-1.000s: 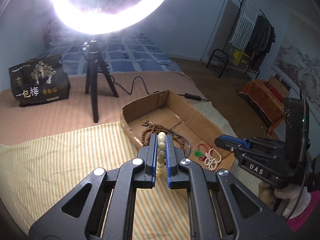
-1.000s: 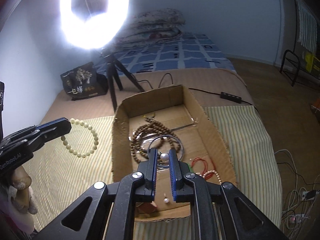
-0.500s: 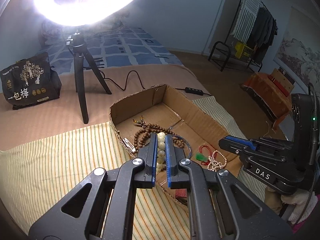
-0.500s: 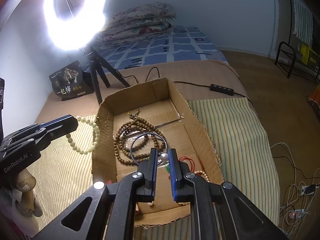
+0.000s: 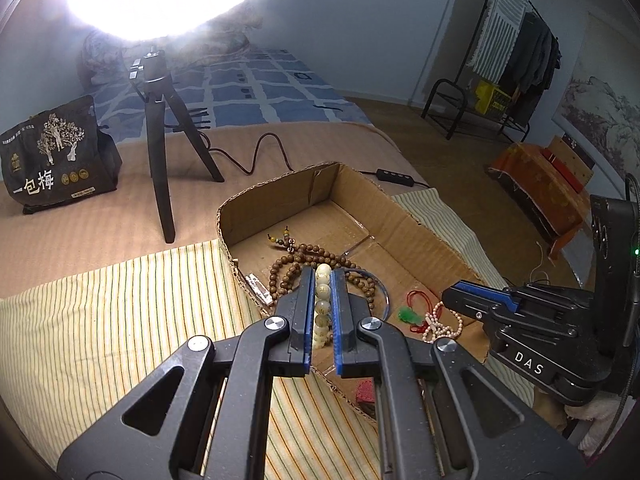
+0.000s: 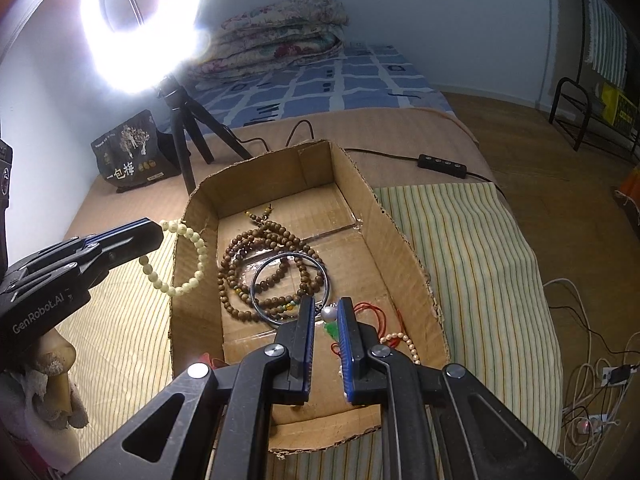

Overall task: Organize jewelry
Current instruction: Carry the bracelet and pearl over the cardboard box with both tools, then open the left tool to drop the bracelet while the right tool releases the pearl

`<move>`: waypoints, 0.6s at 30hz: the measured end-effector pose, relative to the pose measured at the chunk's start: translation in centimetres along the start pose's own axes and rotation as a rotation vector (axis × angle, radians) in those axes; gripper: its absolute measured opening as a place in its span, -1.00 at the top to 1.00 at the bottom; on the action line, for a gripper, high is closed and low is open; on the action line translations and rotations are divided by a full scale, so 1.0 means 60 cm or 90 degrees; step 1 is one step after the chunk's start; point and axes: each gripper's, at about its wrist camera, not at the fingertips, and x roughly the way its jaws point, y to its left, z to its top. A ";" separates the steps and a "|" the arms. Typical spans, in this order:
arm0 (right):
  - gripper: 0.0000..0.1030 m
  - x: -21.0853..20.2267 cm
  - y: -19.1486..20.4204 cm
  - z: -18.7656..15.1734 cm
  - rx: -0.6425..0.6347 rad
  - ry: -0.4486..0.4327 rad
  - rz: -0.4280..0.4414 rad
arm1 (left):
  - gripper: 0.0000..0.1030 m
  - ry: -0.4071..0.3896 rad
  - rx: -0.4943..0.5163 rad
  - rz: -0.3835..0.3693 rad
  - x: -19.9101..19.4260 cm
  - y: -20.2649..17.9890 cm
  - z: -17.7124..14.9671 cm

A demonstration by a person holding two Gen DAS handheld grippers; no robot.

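My left gripper (image 5: 323, 276) is shut on a cream bead bracelet (image 5: 323, 304). In the right wrist view the left gripper (image 6: 158, 228) reaches in from the left, and the bracelet (image 6: 188, 256) dangles across the left wall of the cardboard box (image 6: 260, 160). My right gripper (image 6: 326, 304) hovers over the box's near end, shut on a small pearl piece (image 6: 330, 313). Inside the box lie brown wooden prayer beads (image 6: 240, 248), a metal bangle (image 6: 256, 280), a red cord with a green pendant (image 5: 410, 314) and a pearl bracelet (image 5: 440, 324).
The box sits on a striped cloth (image 5: 120, 312) on a bed. Behind it stand a ring light's tripod (image 5: 158, 152) and a black bag (image 5: 52, 156). A cable with a switch (image 5: 394, 178) runs past the box's far corner. Quilts are piled at the bed's far end.
My left gripper has carried the cream bracelet right and slightly down, from over the striped cloth to the box's left wall. The right gripper has stayed put with the pearl piece.
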 end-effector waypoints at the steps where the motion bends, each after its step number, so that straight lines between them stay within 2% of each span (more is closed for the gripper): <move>1: 0.82 0.001 0.001 0.000 -0.001 0.001 -0.001 | 0.90 0.000 0.000 0.000 0.000 0.000 0.000; 18: 0.82 0.020 0.000 -0.011 -0.008 0.028 -0.010 | 0.90 0.015 0.008 0.009 0.015 -0.002 -0.008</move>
